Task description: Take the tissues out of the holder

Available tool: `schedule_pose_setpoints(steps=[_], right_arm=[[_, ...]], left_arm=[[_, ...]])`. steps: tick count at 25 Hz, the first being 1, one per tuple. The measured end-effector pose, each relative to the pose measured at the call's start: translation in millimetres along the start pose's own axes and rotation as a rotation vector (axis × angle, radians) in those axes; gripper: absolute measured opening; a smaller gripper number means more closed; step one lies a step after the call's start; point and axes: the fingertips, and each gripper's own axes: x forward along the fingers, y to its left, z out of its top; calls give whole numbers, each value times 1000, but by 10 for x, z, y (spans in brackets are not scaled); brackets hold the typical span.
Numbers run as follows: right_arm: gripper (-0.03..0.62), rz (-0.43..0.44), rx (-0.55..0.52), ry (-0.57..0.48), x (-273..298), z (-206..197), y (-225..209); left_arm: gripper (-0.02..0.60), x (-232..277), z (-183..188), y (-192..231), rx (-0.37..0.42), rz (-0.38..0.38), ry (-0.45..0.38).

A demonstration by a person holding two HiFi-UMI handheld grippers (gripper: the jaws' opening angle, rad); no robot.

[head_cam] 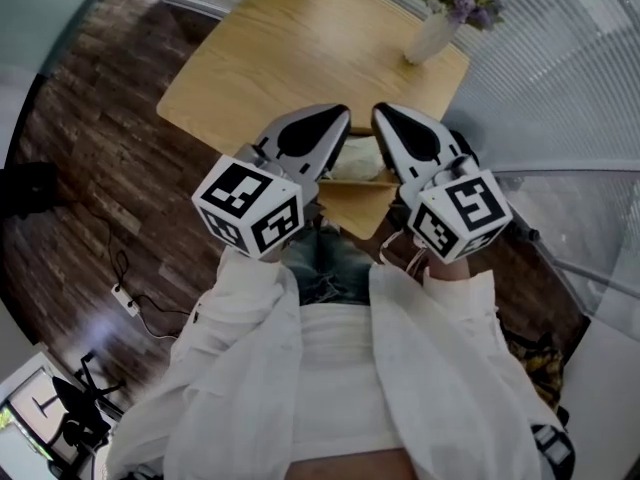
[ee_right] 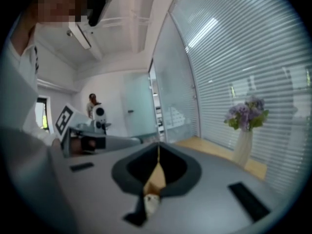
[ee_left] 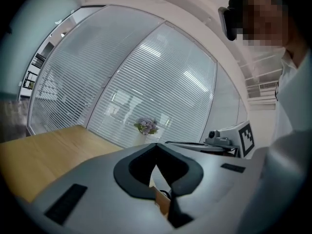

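Observation:
A light wooden tissue holder [head_cam: 362, 206] stands at the near edge of the wooden table [head_cam: 290, 48], with pale tissues [head_cam: 356, 165] showing in its top. My left gripper [head_cam: 342, 116] hovers over its left side and my right gripper [head_cam: 379, 112] over its right side, both pointing away from me. In the left gripper view the left gripper [ee_left: 156, 146] has its jaw tips together, and a strip of the wooden holder [ee_left: 162, 201] shows below them. In the right gripper view the right gripper [ee_right: 158, 148] is likewise shut, with a sliver of the holder [ee_right: 155, 179] under its tips.
A white vase of purple flowers [head_cam: 438, 28] stands at the table's far right corner. Glass walls with blinds [head_cam: 560, 58] run behind the table. A power strip and cable [head_cam: 125, 298] lie on the dark wood floor at the left. A person [ee_right: 92, 104] stands far off.

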Motion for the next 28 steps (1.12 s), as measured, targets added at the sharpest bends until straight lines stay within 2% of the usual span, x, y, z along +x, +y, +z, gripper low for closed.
schedule_pose_setpoints(steps=[7,11,16,23,28], right_arm=[[14,10,-8,81,164,-248,-50],[17,29,-74,141,241,-389,-64],[51,65,-160,218,339,-636,-23],[63,126,-305,324,461,-1024,105],[66,166,-402,387,524,-1134,213]], left_arm=[[8,-11,-223,226,-49,50,22],[8,-26,-349,347,-75,88,32],[8,-53,-524,458,-104,122,42],[8,-121,-786,628,-104,165,76],[8,-205,-913,641,-135,182,97]])
